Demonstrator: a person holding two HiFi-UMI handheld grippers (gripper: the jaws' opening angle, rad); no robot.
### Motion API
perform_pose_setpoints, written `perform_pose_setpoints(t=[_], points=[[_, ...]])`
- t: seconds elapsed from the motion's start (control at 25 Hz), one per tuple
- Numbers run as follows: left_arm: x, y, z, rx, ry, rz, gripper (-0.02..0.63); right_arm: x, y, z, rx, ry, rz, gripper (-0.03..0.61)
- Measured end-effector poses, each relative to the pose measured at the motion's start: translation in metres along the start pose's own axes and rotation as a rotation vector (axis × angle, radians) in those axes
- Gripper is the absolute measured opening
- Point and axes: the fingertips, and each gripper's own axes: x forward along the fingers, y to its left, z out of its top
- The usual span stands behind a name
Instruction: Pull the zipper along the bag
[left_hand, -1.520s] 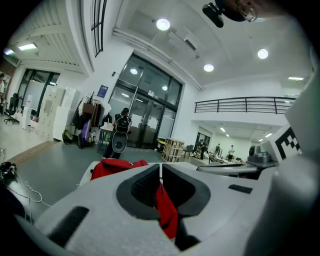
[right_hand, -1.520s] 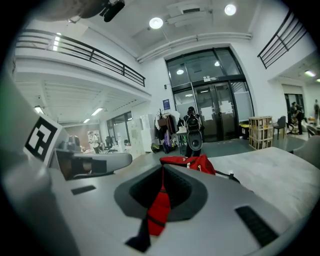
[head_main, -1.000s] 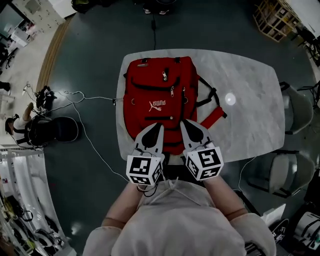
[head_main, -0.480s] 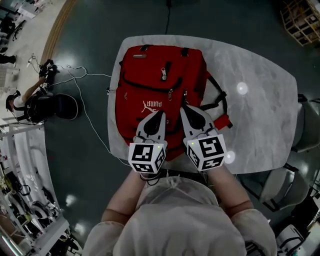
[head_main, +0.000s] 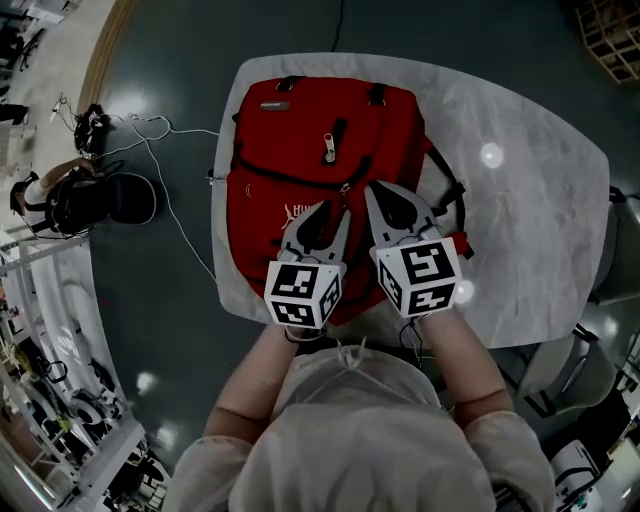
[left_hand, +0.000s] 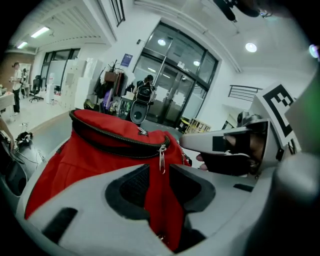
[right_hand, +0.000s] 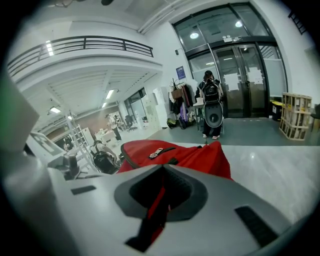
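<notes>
A red backpack (head_main: 300, 130) lies flat on the marble table (head_main: 520, 230), top end away from me. My left gripper (head_main: 328, 208) hovers over its lower front with the jaws spread. In the left gripper view a silver zipper pull (left_hand: 161, 159) hangs from a black zipper (left_hand: 115, 137) just past that gripper's (left_hand: 160, 167) tips, not pinched. My right gripper (head_main: 376, 190) sits beside it over the bag's right half, jaws together. In the right gripper view the jaws (right_hand: 162, 167) meet, with red backpack (right_hand: 195, 155) beyond and nothing clearly gripped.
Black shoulder straps (head_main: 450, 200) trail off the bag's right side onto the table. White cables (head_main: 150, 130) and a person on a dark seat (head_main: 70, 200) are on the floor at left. A chair (head_main: 615, 250) stands at the right edge.
My left gripper's jaws have spread apart; they were together before. Both grippers have moved a little farther up the backpack's front.
</notes>
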Motion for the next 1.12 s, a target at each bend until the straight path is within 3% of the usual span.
perform_pose_setpoints(t=[0.24, 0.84, 1.0, 1.12], points=[[0.013, -0.006, -0.001, -0.004, 0.032, -0.072, 0.107, 0.016, 0.003, 0.002, -0.005, 0.022, 0.007, 0.028], [0.016, 0.002, -0.003, -0.053, 0.087, -0.118, 0.029, 0.033, 0.000, -0.022, -0.072, 0.129, -0.010, 0.028], [0.014, 0.004, -0.005, -0.104, 0.112, -0.130, 0.025, 0.037, -0.002, -0.029, -0.087, 0.158, -0.024, 0.028], [0.013, 0.004, -0.005, -0.080, 0.125, -0.135, 0.023, 0.039, -0.004, -0.034, -0.094, 0.173, -0.033, 0.028]])
